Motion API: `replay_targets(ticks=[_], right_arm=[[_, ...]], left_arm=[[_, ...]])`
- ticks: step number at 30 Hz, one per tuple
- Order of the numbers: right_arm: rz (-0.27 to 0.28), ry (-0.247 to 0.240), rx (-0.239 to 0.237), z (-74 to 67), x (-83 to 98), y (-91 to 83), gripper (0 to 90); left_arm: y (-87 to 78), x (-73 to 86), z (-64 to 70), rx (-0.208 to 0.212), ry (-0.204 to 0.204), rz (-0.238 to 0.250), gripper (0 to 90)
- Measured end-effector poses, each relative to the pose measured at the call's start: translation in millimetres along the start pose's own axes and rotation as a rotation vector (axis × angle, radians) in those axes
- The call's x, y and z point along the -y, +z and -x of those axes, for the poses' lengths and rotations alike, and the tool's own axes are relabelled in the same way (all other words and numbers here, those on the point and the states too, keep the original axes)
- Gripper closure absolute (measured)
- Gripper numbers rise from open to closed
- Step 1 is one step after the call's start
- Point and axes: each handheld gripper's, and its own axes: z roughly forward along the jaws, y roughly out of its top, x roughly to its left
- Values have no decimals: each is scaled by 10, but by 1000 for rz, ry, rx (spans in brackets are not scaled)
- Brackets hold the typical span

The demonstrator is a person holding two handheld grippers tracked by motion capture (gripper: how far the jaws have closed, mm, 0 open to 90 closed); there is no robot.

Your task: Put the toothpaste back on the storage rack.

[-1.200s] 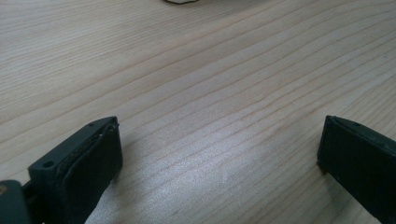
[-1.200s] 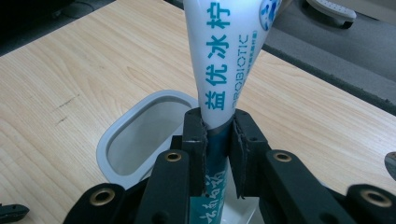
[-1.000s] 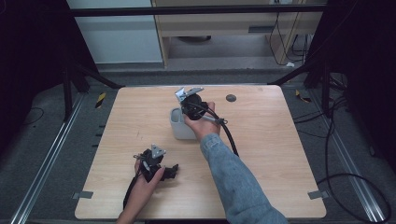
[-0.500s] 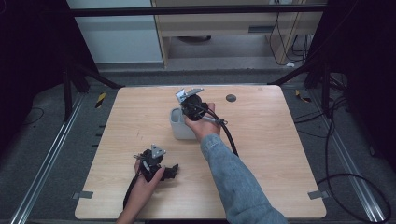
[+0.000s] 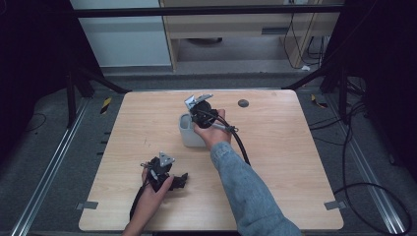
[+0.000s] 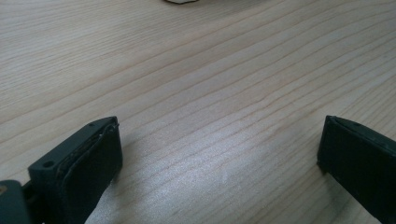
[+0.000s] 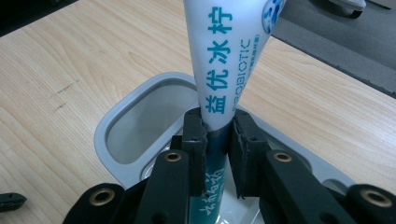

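Little has moved since the earlier frames: both hands sit where they were. At the near left of the bench [image 5: 275,147], the left gripper [image 5: 169,177] rests low with jaws spread wide, released and empty. Farther right, the right gripper [image 7: 217,135] is clenched on a toothpaste tube [image 7: 224,60], upright over the grey holder [image 7: 135,116]. Judging by this, the tube is being seated; next calls for lowering it straight, then letting go.

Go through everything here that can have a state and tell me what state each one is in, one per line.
Right gripper: shut on the tube, above the container.
Tube: white with teal print, clamped between the jaws, its wide end away from the camera.
Grey container: upright on the table, open-topped; the visible compartment looks empty.
Left gripper: open, jaws wide apart over bare wood, holding nothing.
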Motion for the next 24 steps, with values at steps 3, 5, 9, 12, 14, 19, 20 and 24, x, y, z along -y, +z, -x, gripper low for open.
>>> replay_targets(ticks=[3, 5, 9, 12, 14, 19, 20, 24], right_arm=[[-3, 1, -1, 1, 5, 1, 772], [-6, -1, -1, 2, 11, 3, 772], [-6, 3, -3, 1, 15, 8, 772], [-11, 5, 1, -6, 15, 11, 771], [-11, 3, 2, -2, 14, 11, 771], [-11, 4, 1, 1, 14, 10, 770], [-9, 5, -1, -2, 15, 10, 768], [-9, 4, -2, -1, 16, 8, 765]], left_arm=[[0, 0, 0, -1, -1, 1, 0], [1, 0, 0, 0, -1, 1, 0], [1, 0, 1, 0, -1, 1, 0], [3, -2, 4, 1, 1, 1, 0], [3, -2, 4, 1, 1, 1, 0], [3, -2, 4, 1, 1, 1, 0], [3, -2, 4, 1, 1, 1, 0], [3, -2, 4, 2, 1, 1, 0]])
